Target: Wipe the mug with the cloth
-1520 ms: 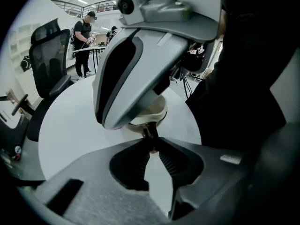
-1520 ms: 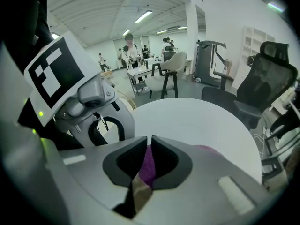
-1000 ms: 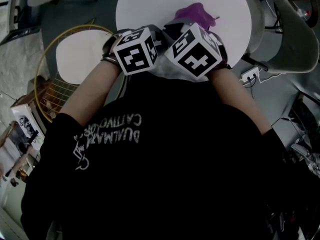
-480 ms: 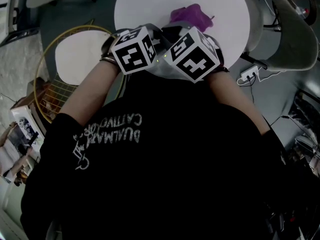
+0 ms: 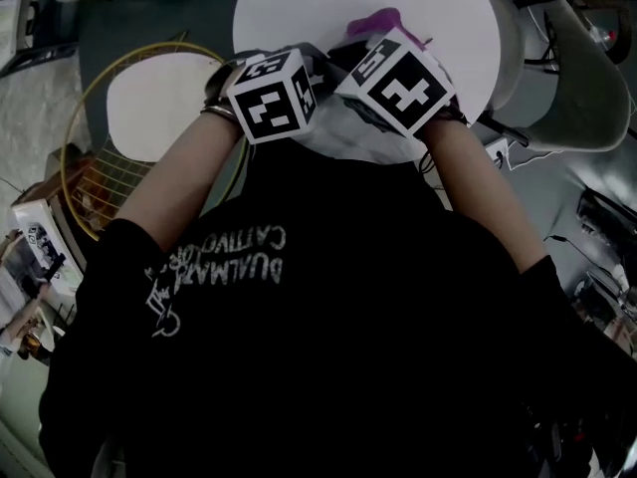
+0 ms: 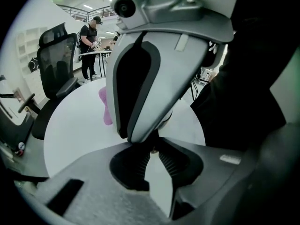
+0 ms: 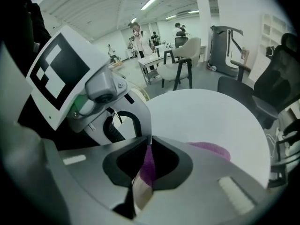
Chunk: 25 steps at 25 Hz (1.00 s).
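Note:
My right gripper (image 7: 149, 142) is shut on the purple cloth (image 7: 149, 165); the rest of the cloth (image 5: 383, 20) trails onto the round white table (image 5: 299, 8). My left gripper (image 6: 152, 149) has a white piece between its ribbed pads, by its looks the wall of the mug (image 6: 157, 186), and its jaws are closing on it. The rest of the mug is hidden. In the head view both marker cubes, left (image 5: 271, 96) and right (image 5: 398, 80), sit side by side at the table's near edge, almost touching. The right gripper's body fills most of the left gripper view.
A small white side table in a gold wire frame (image 5: 159, 103) stands to the left. A light chair (image 5: 587, 78) and a power strip (image 5: 498, 152) are at the right. A black office chair (image 6: 56, 64) stands beyond the table, with people farther back.
Both cubes have shifted a little up and to the right, toward the table. The right cube now covers more of the purple cloth.

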Available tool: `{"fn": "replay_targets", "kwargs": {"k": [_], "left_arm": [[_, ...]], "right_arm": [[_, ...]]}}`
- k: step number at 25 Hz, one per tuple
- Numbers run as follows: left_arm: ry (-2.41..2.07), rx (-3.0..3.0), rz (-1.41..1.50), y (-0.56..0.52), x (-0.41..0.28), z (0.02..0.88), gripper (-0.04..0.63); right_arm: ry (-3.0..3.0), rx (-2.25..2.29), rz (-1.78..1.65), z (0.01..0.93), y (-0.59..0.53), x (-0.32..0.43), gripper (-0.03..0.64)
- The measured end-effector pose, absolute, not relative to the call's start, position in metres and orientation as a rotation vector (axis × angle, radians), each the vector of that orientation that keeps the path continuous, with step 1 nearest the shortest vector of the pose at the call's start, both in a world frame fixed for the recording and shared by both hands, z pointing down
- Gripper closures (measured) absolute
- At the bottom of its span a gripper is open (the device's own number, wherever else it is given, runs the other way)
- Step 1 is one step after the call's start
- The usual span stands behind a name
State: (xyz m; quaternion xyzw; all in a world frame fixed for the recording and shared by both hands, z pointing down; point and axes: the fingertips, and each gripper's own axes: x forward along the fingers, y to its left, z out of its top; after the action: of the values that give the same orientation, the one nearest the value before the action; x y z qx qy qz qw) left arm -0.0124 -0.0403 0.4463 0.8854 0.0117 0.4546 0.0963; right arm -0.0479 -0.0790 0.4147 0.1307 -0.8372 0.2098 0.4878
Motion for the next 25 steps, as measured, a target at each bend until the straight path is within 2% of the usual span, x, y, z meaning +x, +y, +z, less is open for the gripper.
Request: {"fn": "replay_targets", "kwargs": {"k": [16,25], "left_arm": [[-0.009,2.685,1.306,-0.059,-0.018,0.437,0.535],[-0.106,2.682,1.233,-0.067,-0.017,0.431,0.535]], "right_arm": [[-1.747,-0.056,0.814,0.422,-0.105,-0.055,0.584],[-1.635,-0.108,0.792,0.446,-0.11,-0.056,0.584]]}}
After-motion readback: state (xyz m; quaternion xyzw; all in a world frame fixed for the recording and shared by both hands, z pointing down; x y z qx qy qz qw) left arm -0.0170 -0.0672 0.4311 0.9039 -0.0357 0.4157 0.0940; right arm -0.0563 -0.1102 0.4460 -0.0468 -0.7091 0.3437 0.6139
